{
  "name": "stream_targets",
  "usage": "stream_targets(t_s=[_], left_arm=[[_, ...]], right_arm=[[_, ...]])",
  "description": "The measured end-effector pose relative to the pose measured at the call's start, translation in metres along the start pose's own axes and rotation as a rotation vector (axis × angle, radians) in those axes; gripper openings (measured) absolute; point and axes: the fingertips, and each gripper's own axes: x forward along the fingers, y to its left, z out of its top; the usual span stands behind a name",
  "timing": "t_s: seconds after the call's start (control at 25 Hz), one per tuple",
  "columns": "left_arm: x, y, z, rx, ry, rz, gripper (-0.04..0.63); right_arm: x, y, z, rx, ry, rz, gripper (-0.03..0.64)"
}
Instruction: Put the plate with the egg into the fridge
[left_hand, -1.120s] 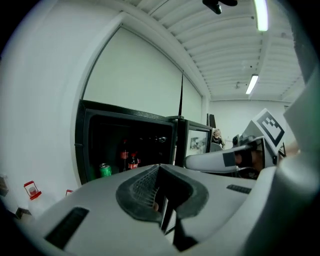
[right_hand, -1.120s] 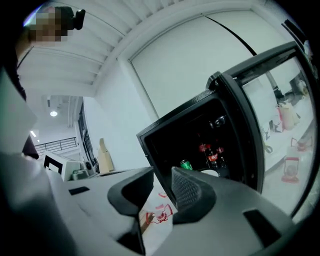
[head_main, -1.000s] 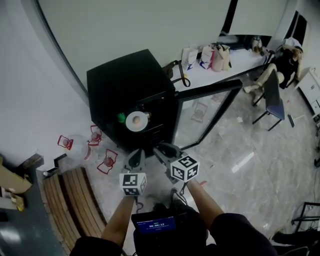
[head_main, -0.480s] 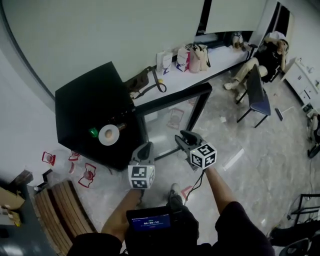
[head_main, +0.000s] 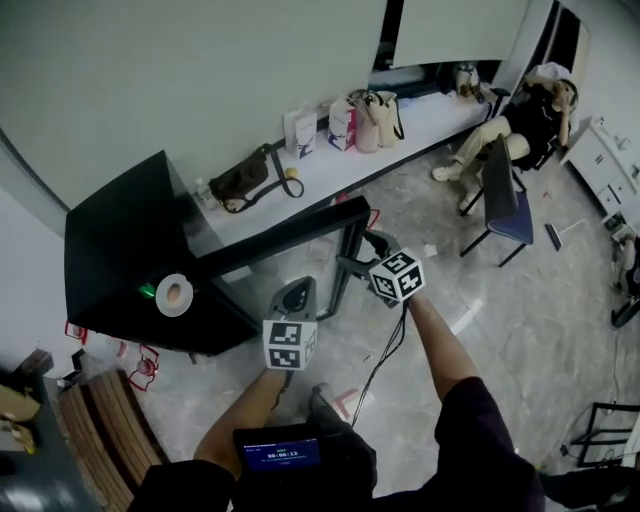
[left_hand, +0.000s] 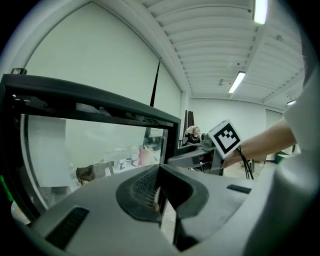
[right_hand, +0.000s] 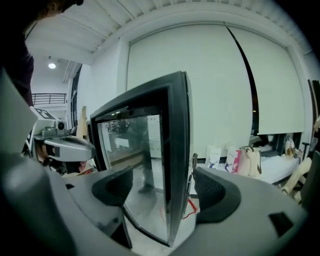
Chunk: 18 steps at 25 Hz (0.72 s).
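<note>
The black fridge (head_main: 120, 240) stands at the left with its glass door (head_main: 290, 238) swung wide open. Inside it sits the white plate with the egg (head_main: 174, 295), beside a green thing (head_main: 148, 291). My right gripper (head_main: 358, 253) is at the door's free edge; its jaws have just been opening. In the right gripper view the door edge (right_hand: 177, 150) stands between the jaws of my right gripper (right_hand: 165, 187), and the pads are off it. My left gripper (head_main: 299, 292) hangs lower, in front of the glass. In its own view, my left gripper (left_hand: 159, 169) is shut on nothing.
A white counter (head_main: 400, 125) with bags (head_main: 360, 120) and a dark handbag (head_main: 243, 178) runs behind the door. A blue chair (head_main: 505, 195) and a seated person (head_main: 530, 105) are at the back right. A wooden bench (head_main: 100, 435) and red wire items (head_main: 143, 362) lie at the lower left.
Both grippers have moved right, from the fridge opening to the door's free edge. The right jaws have spread wide round that edge. The plate stays in the fridge.
</note>
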Motion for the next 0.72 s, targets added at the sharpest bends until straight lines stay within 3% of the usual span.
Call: stream_targets(t_s=[0.24,0.52,0.72], left_arm=[[0.011,0.000,0.003,0.017,0.013,0.028,0.009],[-0.017,-0.002,-0.002,0.028,0.002,0.014,0.009],[-0.075,-0.012,-0.016,0.037,-0.019,-0.034,0.009]], right_arm=[[0.016,-0.005,0.012,-0.027,-0.014,0.046,0.368],[-0.017,0.015,-0.001,0.024,-0.052,-0.076,0.368],[-0.067,0.065,-0.027,0.043,-0.039,-0.182,0.368]])
